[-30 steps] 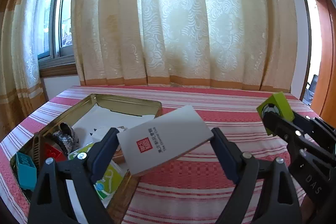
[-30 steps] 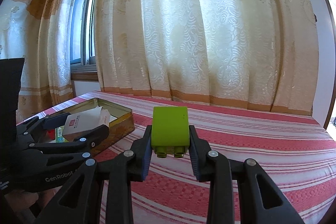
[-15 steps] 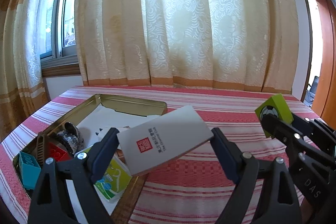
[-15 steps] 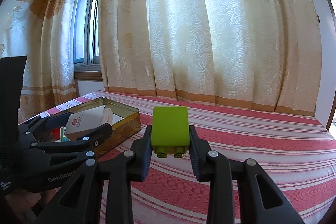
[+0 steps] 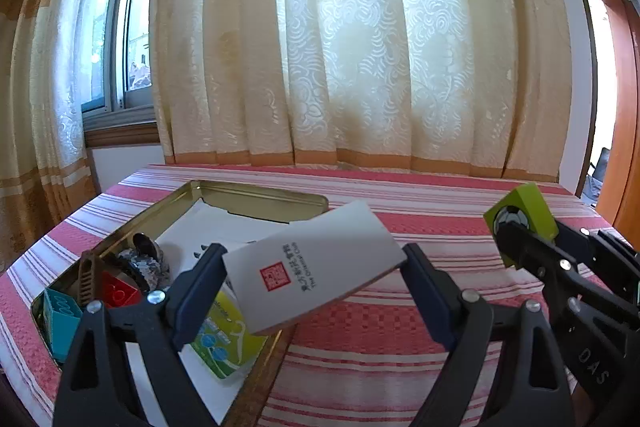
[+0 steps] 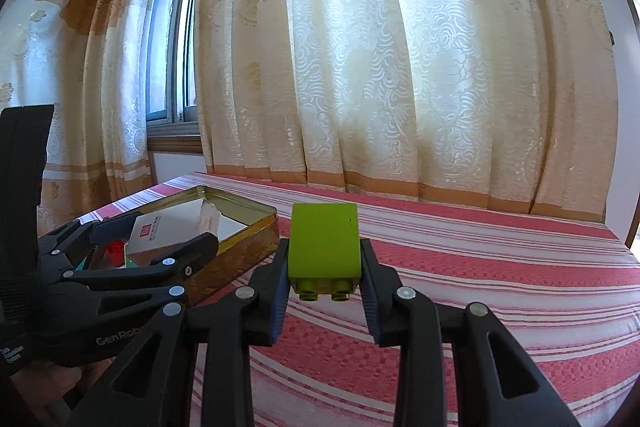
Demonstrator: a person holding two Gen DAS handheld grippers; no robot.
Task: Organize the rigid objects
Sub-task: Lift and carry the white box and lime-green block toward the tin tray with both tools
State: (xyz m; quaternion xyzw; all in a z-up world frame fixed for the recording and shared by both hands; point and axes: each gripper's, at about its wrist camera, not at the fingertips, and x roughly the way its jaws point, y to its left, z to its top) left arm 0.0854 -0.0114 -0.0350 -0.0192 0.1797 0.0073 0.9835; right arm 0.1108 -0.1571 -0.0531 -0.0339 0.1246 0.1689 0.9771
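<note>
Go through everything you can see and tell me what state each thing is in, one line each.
Left hand-held gripper: shut on the white card box, held tilted in the air.
Right hand-held gripper: shut on the green toy brick, studs toward the camera.
Gold tin: open, no lid, partly filled.
Curtains: drawn.

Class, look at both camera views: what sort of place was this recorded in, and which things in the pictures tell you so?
Most likely a room in a home. Patterned cream curtains hang over a window, and a red-and-white striped cloth covers the surface where a gold tin of small household items sits.
</note>
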